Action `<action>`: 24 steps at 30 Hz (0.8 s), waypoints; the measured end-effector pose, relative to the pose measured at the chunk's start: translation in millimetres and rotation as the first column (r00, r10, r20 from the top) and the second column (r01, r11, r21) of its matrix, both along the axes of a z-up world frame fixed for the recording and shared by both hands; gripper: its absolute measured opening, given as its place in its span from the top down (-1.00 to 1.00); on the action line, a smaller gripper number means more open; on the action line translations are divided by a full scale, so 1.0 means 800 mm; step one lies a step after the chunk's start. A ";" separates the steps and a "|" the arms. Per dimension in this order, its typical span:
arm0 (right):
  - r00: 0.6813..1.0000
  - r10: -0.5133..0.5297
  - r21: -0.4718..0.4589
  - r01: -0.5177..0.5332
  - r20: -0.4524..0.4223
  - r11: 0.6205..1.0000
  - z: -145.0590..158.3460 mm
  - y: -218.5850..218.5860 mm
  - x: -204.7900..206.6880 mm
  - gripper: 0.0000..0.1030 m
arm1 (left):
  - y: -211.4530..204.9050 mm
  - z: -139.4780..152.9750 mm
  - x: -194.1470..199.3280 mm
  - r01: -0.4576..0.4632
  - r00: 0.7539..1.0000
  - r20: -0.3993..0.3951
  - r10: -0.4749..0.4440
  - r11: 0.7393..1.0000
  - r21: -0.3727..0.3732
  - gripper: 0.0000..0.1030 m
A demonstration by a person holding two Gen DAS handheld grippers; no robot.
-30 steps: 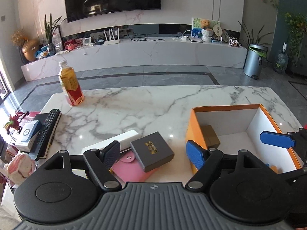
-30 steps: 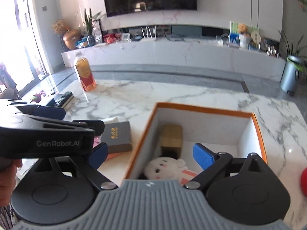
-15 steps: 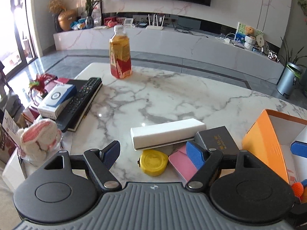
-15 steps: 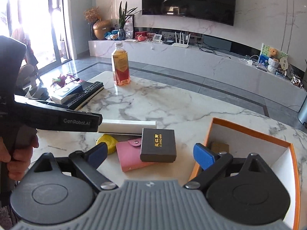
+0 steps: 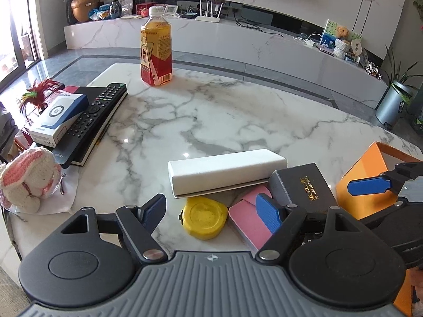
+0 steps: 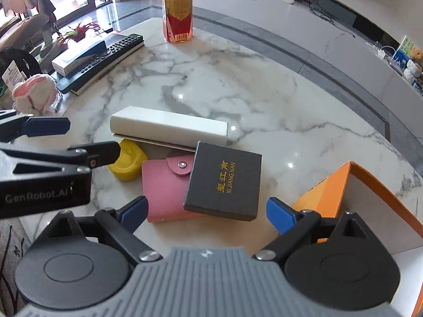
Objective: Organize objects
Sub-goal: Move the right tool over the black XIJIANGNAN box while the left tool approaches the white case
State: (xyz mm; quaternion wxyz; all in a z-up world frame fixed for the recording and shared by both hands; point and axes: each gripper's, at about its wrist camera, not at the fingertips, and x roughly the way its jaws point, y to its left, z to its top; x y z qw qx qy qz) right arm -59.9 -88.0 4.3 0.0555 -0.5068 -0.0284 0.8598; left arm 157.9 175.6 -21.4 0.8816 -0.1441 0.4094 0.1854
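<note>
Left wrist view: the left gripper hangs wide open and empty above the yellow tape measure near the table's front edge. The right gripper, also spread wide and holding nothing, frames the dark gift box lying on the pink wallet. These, plus the long white box, are 4 items outside the orange box at the right edge, so much sorting likely remains.
</note>
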 end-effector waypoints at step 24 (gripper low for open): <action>0.982 0.009 0.050 -0.019 0.190 0.999 -0.032 0.023 -0.065 -0.86 | 0.027 -0.019 0.063 0.516 0.853 -0.027 -0.521 0.835 0.192 -0.70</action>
